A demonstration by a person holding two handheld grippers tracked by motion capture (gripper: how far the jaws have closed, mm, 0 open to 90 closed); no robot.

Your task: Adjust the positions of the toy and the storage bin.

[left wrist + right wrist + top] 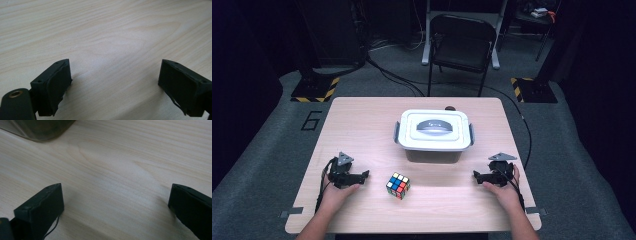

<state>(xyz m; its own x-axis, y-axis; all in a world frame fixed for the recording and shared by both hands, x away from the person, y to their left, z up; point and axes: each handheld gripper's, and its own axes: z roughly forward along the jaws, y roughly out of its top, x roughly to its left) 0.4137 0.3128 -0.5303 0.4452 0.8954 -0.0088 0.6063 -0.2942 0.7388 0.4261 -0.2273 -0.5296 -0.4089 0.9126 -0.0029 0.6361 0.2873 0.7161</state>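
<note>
Wooden desk [362, 120] has a puzzle cube [398, 185] between left gripper [365, 174] and right gripper [475, 175], both jaws spread wide, pinching nothing.

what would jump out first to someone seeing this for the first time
The colourful puzzle cube stands out, alone on the pale wooden table near the front edge. Behind it, mid-table, sits a white lidded box with a grey handle. A hand-held gripper rests either side, left and right, both open and empty.

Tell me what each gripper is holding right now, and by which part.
Nothing is held. The left gripper and right gripper rest open on the table, bare wood between their fingers; the puzzle cube lies untouched between them.
</note>
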